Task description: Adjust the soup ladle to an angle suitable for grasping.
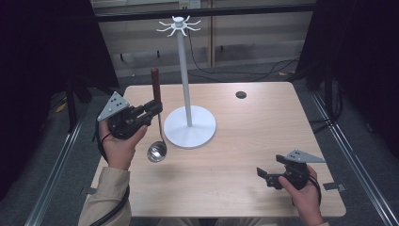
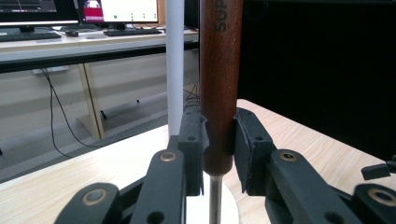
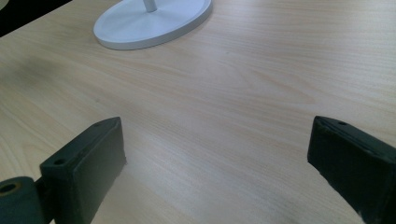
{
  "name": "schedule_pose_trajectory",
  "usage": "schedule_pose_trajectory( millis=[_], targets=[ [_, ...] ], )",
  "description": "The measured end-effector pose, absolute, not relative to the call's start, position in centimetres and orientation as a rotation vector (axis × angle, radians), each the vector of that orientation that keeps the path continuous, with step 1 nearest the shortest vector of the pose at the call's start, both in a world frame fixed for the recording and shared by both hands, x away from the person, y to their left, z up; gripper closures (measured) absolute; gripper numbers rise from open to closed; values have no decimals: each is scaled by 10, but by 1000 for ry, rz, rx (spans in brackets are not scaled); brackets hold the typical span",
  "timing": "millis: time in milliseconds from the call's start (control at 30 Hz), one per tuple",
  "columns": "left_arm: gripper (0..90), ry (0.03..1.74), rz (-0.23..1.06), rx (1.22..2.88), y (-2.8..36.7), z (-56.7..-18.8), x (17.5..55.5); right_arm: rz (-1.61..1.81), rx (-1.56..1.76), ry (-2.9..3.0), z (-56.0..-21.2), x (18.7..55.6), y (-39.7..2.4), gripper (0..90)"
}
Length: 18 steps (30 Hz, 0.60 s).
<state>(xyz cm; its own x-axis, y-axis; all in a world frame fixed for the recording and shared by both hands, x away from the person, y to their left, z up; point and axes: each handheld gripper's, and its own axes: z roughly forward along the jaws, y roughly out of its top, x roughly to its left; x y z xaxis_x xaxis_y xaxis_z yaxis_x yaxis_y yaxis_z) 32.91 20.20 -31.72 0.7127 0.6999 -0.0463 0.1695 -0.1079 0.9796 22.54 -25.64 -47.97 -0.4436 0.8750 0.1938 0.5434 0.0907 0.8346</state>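
In the high view, a white hook stand [image 1: 189,125] stood on the pale wooden table [image 1: 244,155], its round base near the middle and its pole rising to a ring of hooks at the top. Just left of that stand, the left claw [image 1: 153,109] was clenched on the dark wooden handle of a ladle [image 1: 157,141], which hung upright with its shiny bowl close to the table beside the stand's base. The right claw [image 1: 264,175] rested well to the right of the stand, near the table's front edge, holding nothing. A small black disc [image 1: 241,94] lay behind and right of the stand. In the left gripper view, both jaws pressed the ladle's brown handle [image 2: 218,88] just above its metal shank, the stand's white pole [image 2: 175,65] close behind. In the right gripper view, the right claw [image 3: 217,163] was spread wide over bare table [image 3: 243,84], the stand's base [image 3: 154,21] lying ahead.
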Motion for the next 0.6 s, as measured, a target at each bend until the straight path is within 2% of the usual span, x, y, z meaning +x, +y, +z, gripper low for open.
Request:
schedule_pose_trajectory(
  millis=[600],
  targets=[
    [747,720,552,1650,193,-302,339,1297,1396,2028,-480,225,-255,37]
  ],
)
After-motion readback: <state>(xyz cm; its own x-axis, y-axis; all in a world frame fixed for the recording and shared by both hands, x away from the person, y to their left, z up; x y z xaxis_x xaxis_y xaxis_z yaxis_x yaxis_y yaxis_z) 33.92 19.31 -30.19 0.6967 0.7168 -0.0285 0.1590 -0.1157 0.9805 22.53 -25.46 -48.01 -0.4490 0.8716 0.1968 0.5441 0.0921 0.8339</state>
